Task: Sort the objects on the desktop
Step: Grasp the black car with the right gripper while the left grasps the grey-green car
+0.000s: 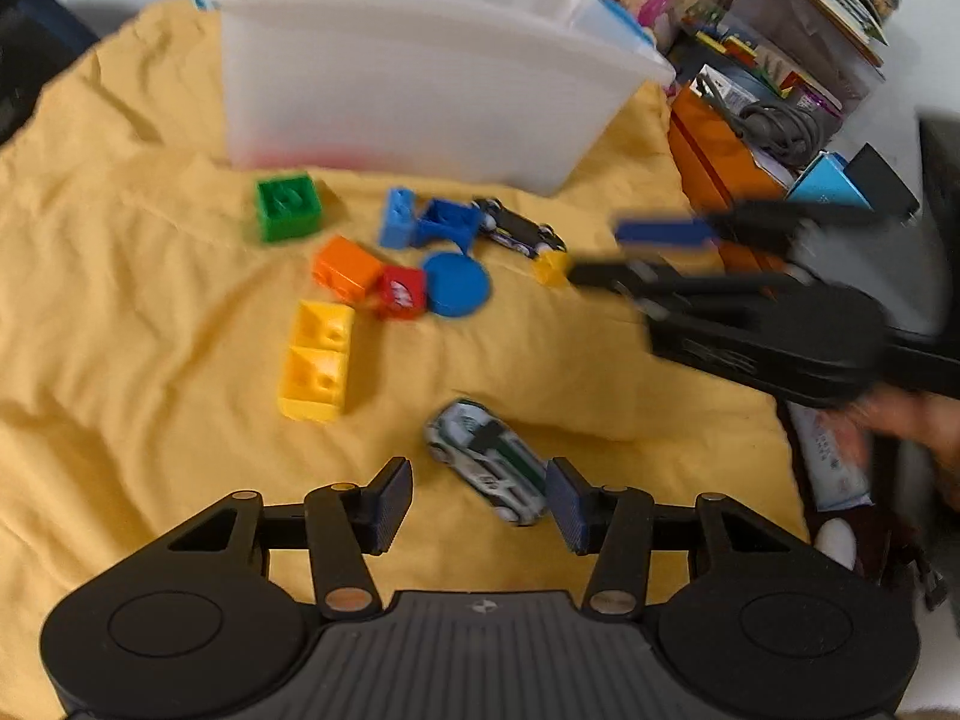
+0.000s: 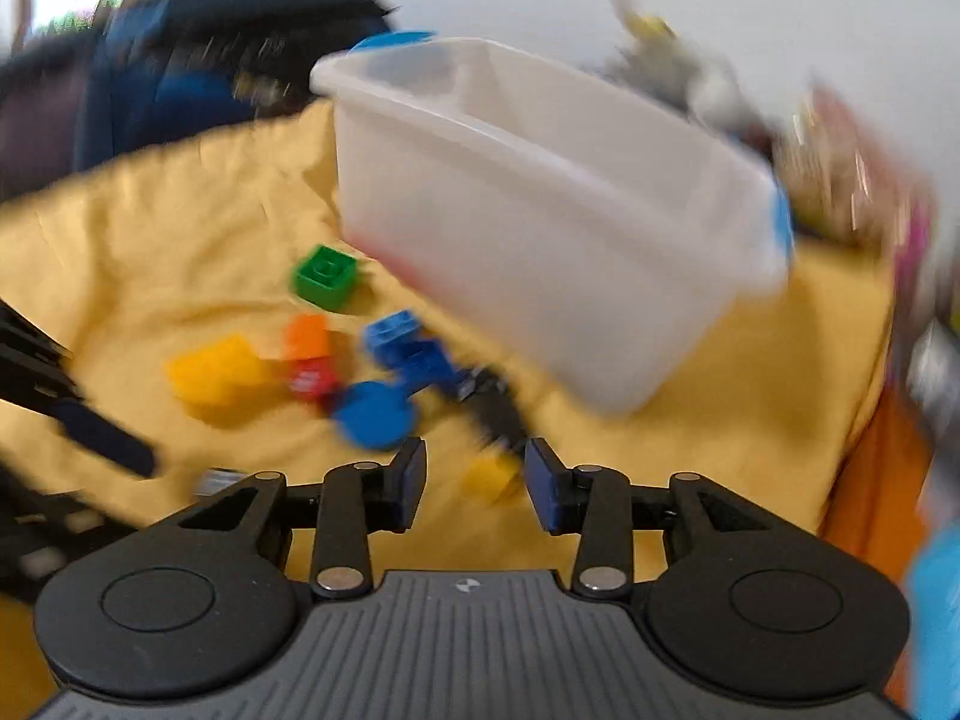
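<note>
The left gripper point(image 1: 480, 504) is wide open and holds nothing. A white and green toy car point(image 1: 487, 461) lies between its fingers on the yellow cloth point(image 1: 120, 312); its far end seems to touch the right pad, but I cannot tell for sure. The right gripper point(image 2: 475, 483) is also open, with a small yellow block point(image 2: 492, 477) lying on the cloth in the gap between its fingers, not gripped.

Further on the cloth lie a green block point(image 1: 287, 207), an orange block point(image 1: 345, 269), a red block point(image 1: 401, 293) with white marks too blurred to read, a long yellow block point(image 1: 315, 360), two blue blocks point(image 1: 429, 225), a blue round lid point(image 1: 456, 284) and a dark toy car point(image 1: 519, 231). Behind them stands a translucent white bin point(image 1: 420, 78). No writing can be read anywhere, because both views are blurred.
</note>
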The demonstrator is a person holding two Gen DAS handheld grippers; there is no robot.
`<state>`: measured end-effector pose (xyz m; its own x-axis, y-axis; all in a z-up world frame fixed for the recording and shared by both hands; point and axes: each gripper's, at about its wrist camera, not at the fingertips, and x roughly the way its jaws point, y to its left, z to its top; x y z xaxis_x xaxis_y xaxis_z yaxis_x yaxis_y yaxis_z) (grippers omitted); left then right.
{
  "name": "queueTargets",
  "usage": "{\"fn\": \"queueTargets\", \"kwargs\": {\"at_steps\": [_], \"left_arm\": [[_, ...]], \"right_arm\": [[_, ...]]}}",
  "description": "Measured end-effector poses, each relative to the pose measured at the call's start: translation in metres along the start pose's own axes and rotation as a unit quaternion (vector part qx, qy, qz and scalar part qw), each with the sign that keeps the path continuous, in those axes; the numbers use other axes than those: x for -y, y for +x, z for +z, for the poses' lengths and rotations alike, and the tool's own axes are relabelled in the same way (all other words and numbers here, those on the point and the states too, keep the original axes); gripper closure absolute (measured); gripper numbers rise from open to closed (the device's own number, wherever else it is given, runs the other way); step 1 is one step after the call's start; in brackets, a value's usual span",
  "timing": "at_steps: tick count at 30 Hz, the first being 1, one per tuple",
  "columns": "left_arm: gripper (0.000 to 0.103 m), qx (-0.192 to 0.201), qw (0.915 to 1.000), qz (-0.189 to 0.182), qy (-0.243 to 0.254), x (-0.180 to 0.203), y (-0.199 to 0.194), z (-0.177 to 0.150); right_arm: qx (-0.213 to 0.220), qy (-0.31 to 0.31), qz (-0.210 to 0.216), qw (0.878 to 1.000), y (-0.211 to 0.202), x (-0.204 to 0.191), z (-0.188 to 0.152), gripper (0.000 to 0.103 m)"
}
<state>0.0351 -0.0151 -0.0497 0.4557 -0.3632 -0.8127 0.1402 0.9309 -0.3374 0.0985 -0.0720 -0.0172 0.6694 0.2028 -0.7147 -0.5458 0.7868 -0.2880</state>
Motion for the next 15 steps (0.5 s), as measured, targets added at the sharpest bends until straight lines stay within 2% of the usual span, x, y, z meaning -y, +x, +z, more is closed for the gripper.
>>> {"fn": "queueTargets", "kwargs": {"at_steps": [3, 6, 7, 8, 9, 11, 13, 15], "left_arm": [[0.05, -0.01, 0.9997, 0.001, -0.024, 0.004, 0.014, 0.005], [0.051, -0.014, 0.9982, 0.007, -0.058, 0.003, 0.031, 0.013], [0.056, -0.008, 0.9982, 0.013, -0.057, 0.003, 0.033, 0.016], [0.064, -0.006, 0.9984, 0.02, -0.052, 0.005, 0.034, 0.019], [0.068, -0.006, 0.999, 0.025, -0.036, 0.007, 0.036, 0.021], [0.068, -0.01, 0.9996, 0.021, -0.014, 0.007, 0.037, 0.021], [0.068, -0.016, 0.9997, 0.015, 0.013, 0.005, 0.033, 0.016], [0.068, -0.03, 0.9988, 0.011, 0.036, 0.003, 0.026, 0.01]], "right_arm": [[-0.021, -0.068, -0.007, 0.997, 0.032, -0.009, 0.009, 0.067], [-0.048, -0.079, -0.013, 0.996, 0.064, -0.009, 0.01, 0.072], [-0.039, -0.068, -0.022, 0.997, 0.064, -0.006, 0.009, 0.08], [-0.037, -0.048, -0.028, 0.998, 0.063, -0.001, 0.009, 0.083], [-0.028, -0.02, -0.032, 0.999, 0.057, 0.004, 0.009, 0.084], [-0.012, 0.029, -0.022, 0.999, 0.037, 0.013, 0.004, 0.084], [-0.005, 0.083, 0.022, 0.996, 0.014, 0.023, -0.002, 0.084], [-0.018, 0.148, 0.09, 0.985, -0.003, 0.033, -0.011, 0.084]]}}
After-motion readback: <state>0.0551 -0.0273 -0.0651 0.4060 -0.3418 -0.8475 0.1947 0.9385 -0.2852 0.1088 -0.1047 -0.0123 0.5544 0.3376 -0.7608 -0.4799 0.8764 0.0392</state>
